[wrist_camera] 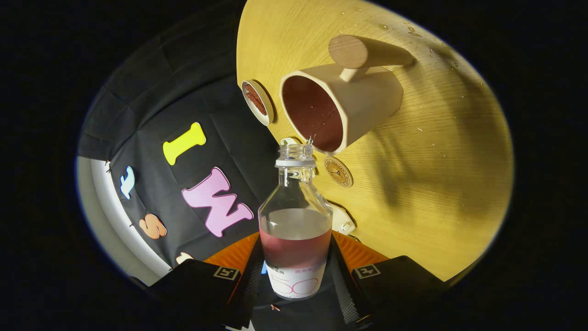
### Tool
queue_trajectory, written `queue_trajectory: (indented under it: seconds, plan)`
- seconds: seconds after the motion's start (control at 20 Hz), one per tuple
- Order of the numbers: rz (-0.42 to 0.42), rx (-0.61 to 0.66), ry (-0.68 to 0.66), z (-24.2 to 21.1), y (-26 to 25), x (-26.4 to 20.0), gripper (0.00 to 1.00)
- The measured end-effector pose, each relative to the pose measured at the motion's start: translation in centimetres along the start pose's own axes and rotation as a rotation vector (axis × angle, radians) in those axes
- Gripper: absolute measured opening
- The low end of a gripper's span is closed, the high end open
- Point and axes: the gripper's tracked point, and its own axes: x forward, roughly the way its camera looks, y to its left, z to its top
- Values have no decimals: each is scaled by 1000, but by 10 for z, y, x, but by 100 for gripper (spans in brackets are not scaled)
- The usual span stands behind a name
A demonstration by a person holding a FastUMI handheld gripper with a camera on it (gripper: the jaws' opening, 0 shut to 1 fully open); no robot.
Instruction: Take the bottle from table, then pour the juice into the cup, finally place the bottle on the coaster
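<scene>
You had the tongs (pixel 296 276) clamped on the bottle (pixel 295 220), one finger (pixel 245 280) pressed against each side of its labelled lower body, so the bottle sat squarely between them and reached out ahead of the fingertips. The whole view was rolled over, with the bench (pixel 436 184) running up the right side. The bottle was uncapped and held red juice (pixel 295 250) to roughly halfway up its body, with the clear neck above that. Its open mouth stood just at the rim of the cup (pixel 340 108), touching or nearly so, and a small splash of drops showed right there. The cup, a beige one with a thick round handle, stood on the bench just beyond the bottle's mouth, and its inside looked red. The round coaster (pixel 338 171) lay on the bench just right of the bottle's neck, near the cup's rim. A small white dish (pixel 257 103) sat to the cup's left, near the bench edge. Water drops (pixel 413 32) speckled the far bench.
</scene>
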Motion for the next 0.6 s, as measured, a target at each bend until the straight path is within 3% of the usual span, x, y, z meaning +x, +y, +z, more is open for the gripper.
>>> queue_trajectory:
  seconds: [0.35, 0.6]
  plan:
    - [5, 84, 15, -4, 5, 1, 75]
    - [56, 163, -8, 5, 19, -1, 75]
